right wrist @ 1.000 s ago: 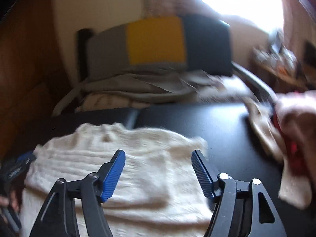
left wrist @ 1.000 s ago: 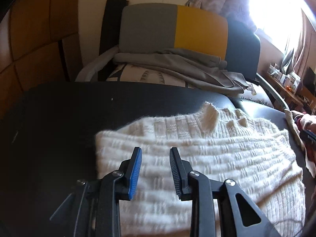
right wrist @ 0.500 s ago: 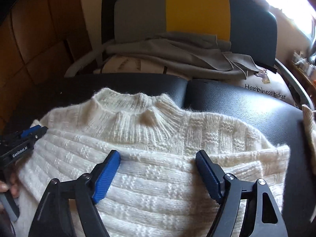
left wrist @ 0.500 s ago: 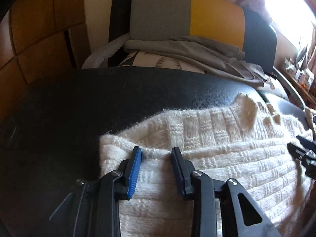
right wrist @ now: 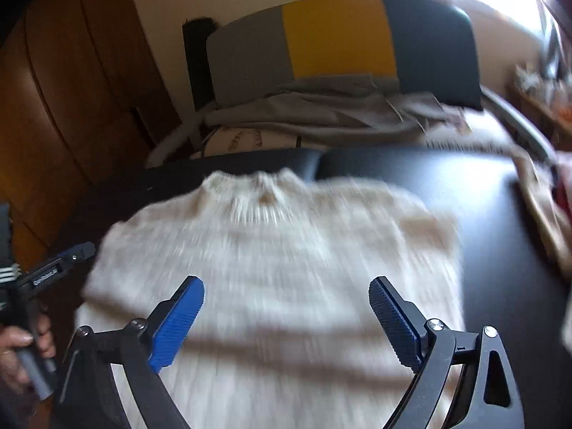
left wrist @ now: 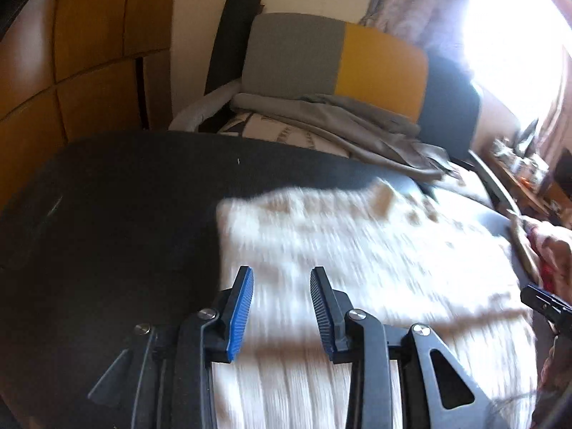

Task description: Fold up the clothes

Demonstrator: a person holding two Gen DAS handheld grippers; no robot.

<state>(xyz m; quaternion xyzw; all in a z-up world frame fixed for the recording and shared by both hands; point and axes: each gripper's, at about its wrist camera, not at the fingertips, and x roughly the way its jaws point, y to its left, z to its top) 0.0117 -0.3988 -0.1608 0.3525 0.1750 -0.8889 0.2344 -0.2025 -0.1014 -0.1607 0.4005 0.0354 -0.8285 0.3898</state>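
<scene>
One cream knit sweater [right wrist: 271, 250] flat, blurred, collar far | left gripper [left wrist: 281, 307] spread | right gripper [right wrist: 286, 321] spread wide

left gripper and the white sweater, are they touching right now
Cannot tell. In the left wrist view the left gripper is open over the white sweater, nothing between its pads, but motion blur hides whether it rests on the knit or hovers above it.

Home: cushioned sofa [right wrist: 343, 43], wooden wardrobe [left wrist: 89, 53]
</scene>
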